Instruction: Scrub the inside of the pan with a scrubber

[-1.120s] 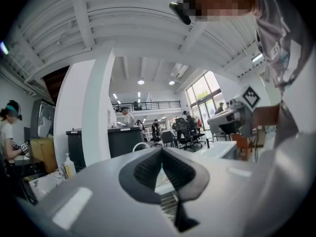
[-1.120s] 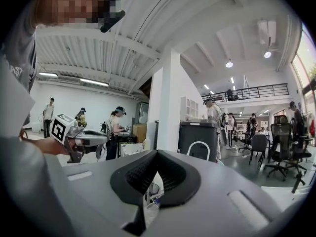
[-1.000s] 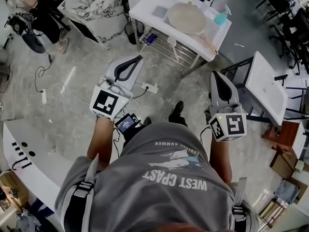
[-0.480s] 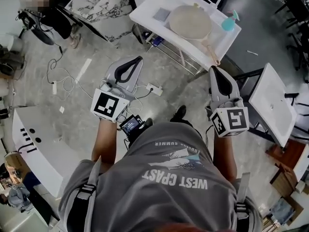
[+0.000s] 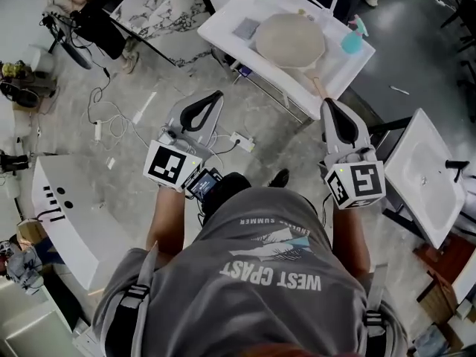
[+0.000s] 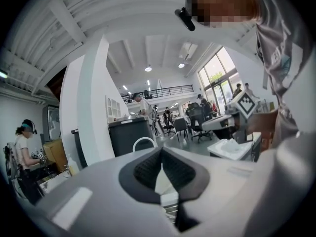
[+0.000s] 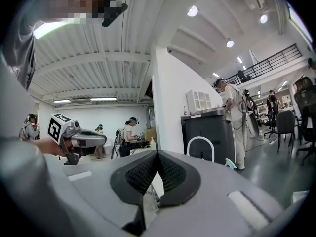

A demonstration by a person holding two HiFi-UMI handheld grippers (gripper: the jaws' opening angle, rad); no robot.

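Left gripper (image 5: 215, 96) and right gripper (image 5: 328, 104), fingers closed empty, apparently nearer the table (image 5: 223, 17).

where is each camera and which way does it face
Head view: on the person's head, facing steeply down at floor and white table with pan; shows shirt, forearms, left hand-held gripper, right hand-held gripper.
Left gripper view: on the left one, facing level along its shut jaws; shirt at right.
Right gripper view: on the right one, facing level along its shut jaws; shirt at left.
Shared: each gripper view catches the other hand-held gripper; both show the dark cabinet.
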